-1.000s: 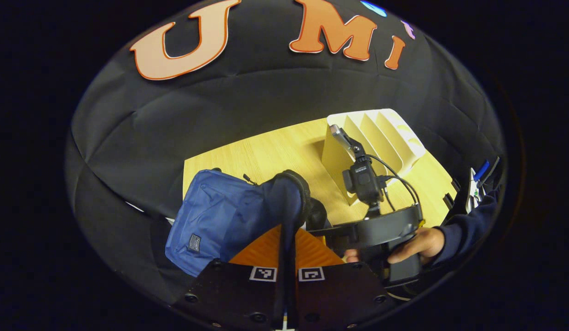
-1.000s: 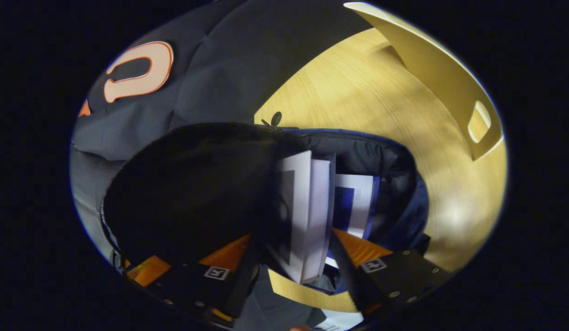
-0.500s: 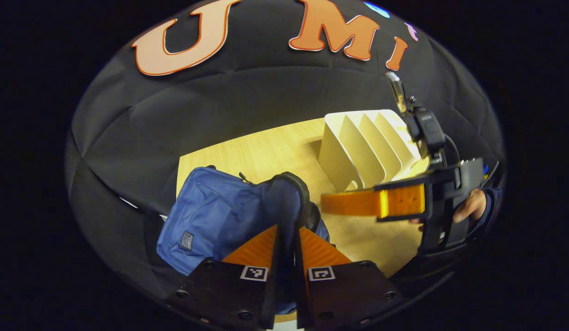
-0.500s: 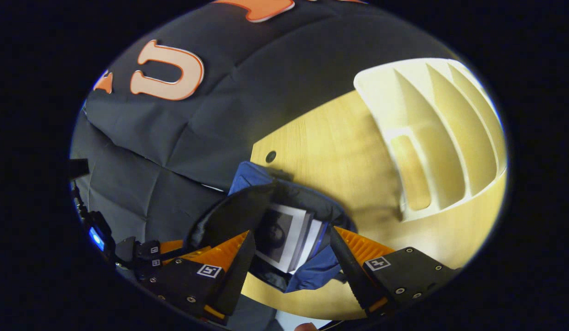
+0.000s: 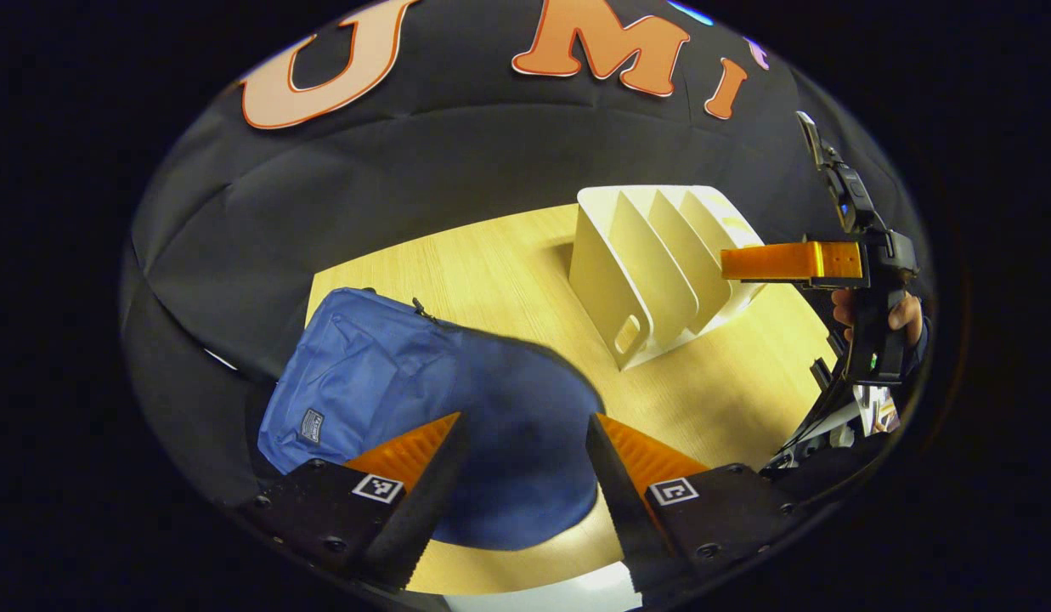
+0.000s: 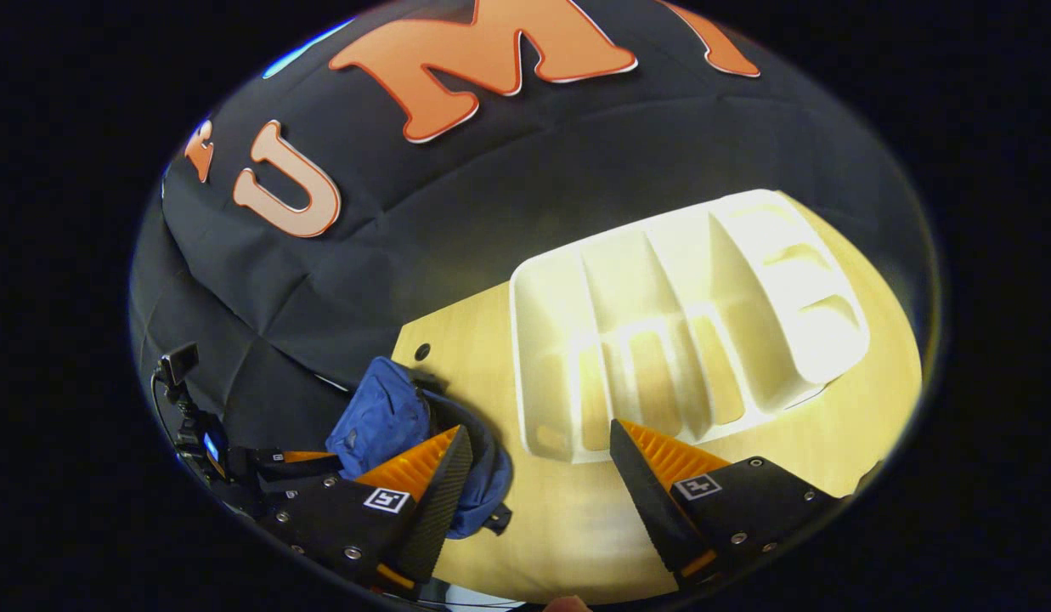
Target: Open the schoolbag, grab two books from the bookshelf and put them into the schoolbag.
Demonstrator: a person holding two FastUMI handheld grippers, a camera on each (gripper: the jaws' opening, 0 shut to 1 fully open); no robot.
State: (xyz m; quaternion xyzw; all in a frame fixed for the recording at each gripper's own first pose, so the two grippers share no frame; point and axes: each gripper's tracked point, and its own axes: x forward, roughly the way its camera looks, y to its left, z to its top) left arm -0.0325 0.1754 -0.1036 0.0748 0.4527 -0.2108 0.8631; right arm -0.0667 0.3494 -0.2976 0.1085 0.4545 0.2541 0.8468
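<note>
While both grippers hang apart with nothing between their fingers, the wooden table point(image 5: 508, 280) spreads under everything, pale and lit from above. On it, toward the far right in the left gripper view, stands the white bookshelf point(image 5: 652, 272), a slotted rack whose dividers lean back toward the booth's black wall; no book can be made out in any slot that faces either camera. In the right gripper view the same bookshelf point(image 6: 678, 314) lies close ahead, just beyond the fingertips.

The blue schoolbag point(image 5: 423, 399) lies flat at the near left corner of the table, well apart from the bookshelf, with a small label patch on its front. Its flap is down over the mouth, so what is inside cannot be told. In the right gripper view the schoolbag point(image 6: 389, 425) sits at the table's left edge.

The left gripper point(image 5: 525, 442) hovers just above the schoolbag's near end, fingers spread wide and empty. The right gripper point(image 6: 538, 455) is likewise wide open and empty, raised over bare table between schoolbag and bookshelf. In the left gripper view it appears at the far right, gripped by a hand point(image 5: 903, 310).
</note>
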